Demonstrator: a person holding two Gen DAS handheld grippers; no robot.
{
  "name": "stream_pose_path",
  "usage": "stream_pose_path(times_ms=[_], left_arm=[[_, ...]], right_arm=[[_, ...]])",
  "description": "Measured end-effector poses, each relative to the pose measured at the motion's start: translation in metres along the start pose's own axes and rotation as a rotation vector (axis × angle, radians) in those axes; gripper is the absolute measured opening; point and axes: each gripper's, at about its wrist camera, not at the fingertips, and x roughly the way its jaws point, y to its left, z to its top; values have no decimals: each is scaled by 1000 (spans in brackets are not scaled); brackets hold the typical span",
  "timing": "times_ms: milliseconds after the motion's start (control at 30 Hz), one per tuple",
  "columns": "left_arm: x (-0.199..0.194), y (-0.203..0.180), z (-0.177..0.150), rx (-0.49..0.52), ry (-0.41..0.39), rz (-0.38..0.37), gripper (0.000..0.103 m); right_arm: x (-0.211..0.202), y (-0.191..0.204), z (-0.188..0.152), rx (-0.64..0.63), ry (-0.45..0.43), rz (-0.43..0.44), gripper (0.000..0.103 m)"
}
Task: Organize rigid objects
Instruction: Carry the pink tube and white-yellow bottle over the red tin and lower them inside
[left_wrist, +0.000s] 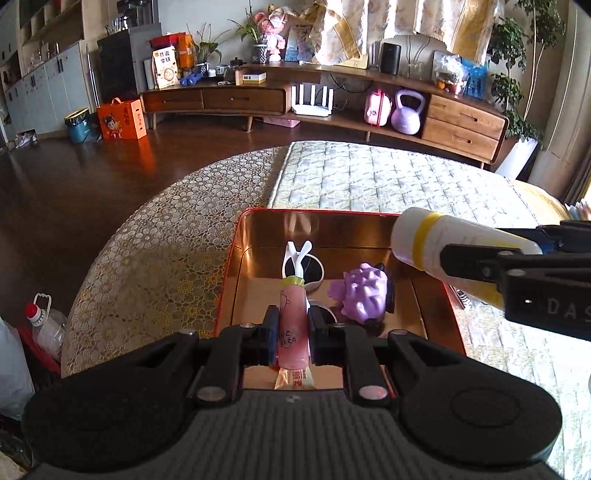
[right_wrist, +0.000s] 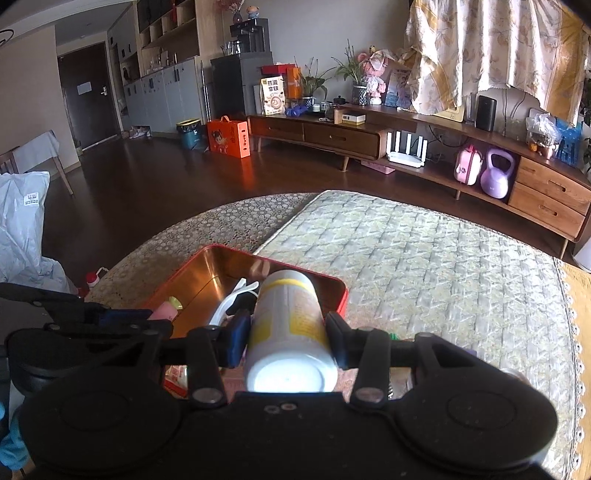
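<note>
My left gripper is shut on a pink tube with a yellow-green cap and holds it over the red tin tray with a shiny copper inside. In the tray lie a purple spiky toy and a white ring-shaped holder. My right gripper is shut on a white and yellow bottle at the tray's right rim. The bottle also shows in the left wrist view.
The tray stands on a round table with a patterned cloth and a quilted mat. A plastic oil jug stands on the floor at the left. A long wooden TV cabinet runs along the far wall.
</note>
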Motion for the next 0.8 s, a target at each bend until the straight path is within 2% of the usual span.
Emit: stream_pose_path(times_ms=[433, 800], left_arm=[[49, 3, 14, 7, 61, 32, 16], [68, 5, 14, 14, 110, 50, 16]], right_arm=[[58, 6, 11, -43, 60, 14, 44], [72, 5, 9, -57, 94, -3, 44]])
